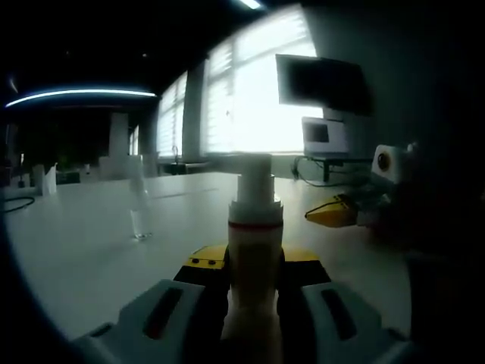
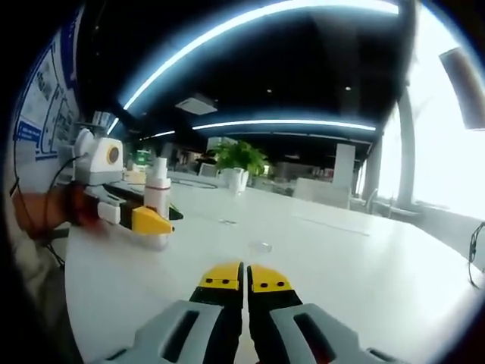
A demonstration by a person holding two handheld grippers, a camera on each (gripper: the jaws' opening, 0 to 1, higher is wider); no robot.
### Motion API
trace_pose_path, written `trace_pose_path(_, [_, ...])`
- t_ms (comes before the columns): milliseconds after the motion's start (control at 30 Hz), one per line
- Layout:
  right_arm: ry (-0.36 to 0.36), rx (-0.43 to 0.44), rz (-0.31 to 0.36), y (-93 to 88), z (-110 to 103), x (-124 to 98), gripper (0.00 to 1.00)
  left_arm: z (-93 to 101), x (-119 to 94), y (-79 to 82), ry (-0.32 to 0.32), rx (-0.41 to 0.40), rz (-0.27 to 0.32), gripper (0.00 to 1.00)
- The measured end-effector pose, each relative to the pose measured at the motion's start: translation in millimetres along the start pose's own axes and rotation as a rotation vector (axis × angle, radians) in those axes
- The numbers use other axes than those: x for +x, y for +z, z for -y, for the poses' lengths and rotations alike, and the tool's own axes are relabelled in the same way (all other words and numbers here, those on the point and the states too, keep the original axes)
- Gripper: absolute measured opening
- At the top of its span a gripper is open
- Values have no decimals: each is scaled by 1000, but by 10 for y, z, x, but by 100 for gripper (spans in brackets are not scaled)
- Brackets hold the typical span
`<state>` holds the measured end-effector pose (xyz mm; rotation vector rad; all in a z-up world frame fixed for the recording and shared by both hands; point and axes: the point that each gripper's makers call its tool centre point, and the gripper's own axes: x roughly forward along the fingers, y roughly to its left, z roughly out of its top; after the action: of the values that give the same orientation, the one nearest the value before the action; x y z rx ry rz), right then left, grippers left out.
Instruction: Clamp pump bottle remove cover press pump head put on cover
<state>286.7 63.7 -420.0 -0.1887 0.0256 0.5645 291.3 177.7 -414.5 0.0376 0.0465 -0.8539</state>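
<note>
Left gripper (image 1: 254, 292) clamps the upright pump bottle (image 1: 255, 250) on the white table (image 1: 91, 243); contents unseen. Right gripper (image 2: 245, 284) empty, jaws together. Clear cover (image 1: 140, 211) stands apart.

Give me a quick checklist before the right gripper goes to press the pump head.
1. Bottle clamped between the left gripper jaws: ok.
2. Bottle upright on the table: ok, as seen in the right gripper view.
3. Cover off the pump head: ok; a clear cover stands apart on the table.
4. Right gripper jaws shut and empty: ok.
5. Right gripper lined up over the pump head: not ok; it is off to the side.
6. Nozzle direction: cannot tell.
</note>
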Motion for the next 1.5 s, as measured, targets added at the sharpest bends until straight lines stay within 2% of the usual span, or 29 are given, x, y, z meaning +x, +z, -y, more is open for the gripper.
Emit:
trace_pose_path(533, [1, -3, -1, 1, -13, -3, 0, -3, -2, -4, 3, 3, 0, 14])
trace_pose_path(967, [-38, -19, -28, -18, 28, 17, 0, 5, -3, -2, 0, 6, -1, 14])
trace_pose_path(1300, [-72, -52, -2, 122, 32, 0, 0, -2, -5, -9, 1, 7, -2, 14])
trace_pose_path(1367, [-76, -75, -11, 147, 37, -4, 0, -2, -5, -13, 0, 11, -3, 14])
trace_pose_path(1500, [-61, -61, -23, 195, 27, -1, 0, -3, -5, -17, 0, 12, -4, 14])
